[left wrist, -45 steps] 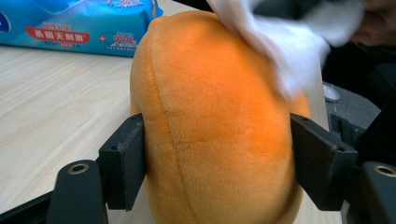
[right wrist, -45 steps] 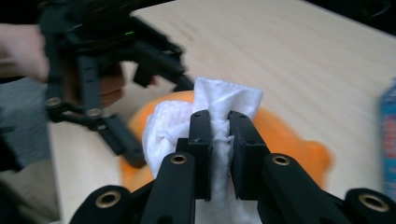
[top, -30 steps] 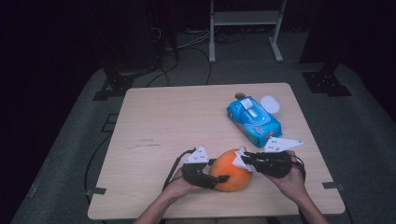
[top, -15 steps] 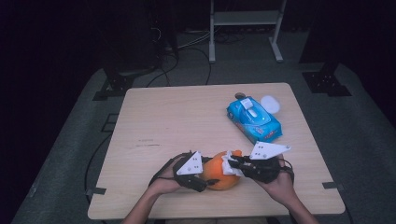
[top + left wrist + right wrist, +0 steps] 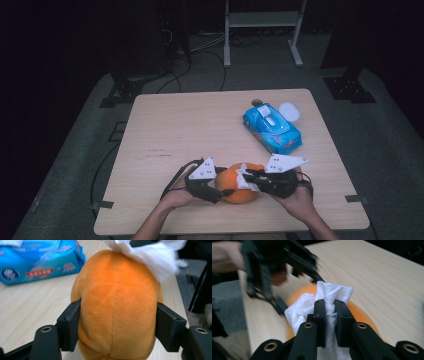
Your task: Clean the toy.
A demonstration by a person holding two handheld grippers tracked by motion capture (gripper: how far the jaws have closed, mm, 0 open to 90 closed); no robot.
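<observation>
An orange plush toy [image 5: 241, 191] rests on the wooden table [image 5: 200, 125] near its front edge. My left gripper [image 5: 222, 189] is shut on the orange plush toy [image 5: 116, 302], one pad pressing into each flank; its jaws have just been opening slightly with the toy still between them. From the right, my right gripper [image 5: 246, 179] is shut on a crumpled white wipe [image 5: 332, 293], which lies against the top of the toy [image 5: 359, 312]. That wipe [image 5: 150, 257] drapes over the toy's far upper side in the left gripper view.
A blue pack of wet wipes [image 5: 272, 128] lies at the back right of the table, with a small white round lid [image 5: 289, 111] beside it. The pack [image 5: 37, 262] sits beyond the toy. A metal stand [image 5: 262, 30] and cables are on the dark floor behind the table.
My right gripper has slid left with the wipe over the top of the orange toy. The left gripper has stayed in place, still on the toy.
</observation>
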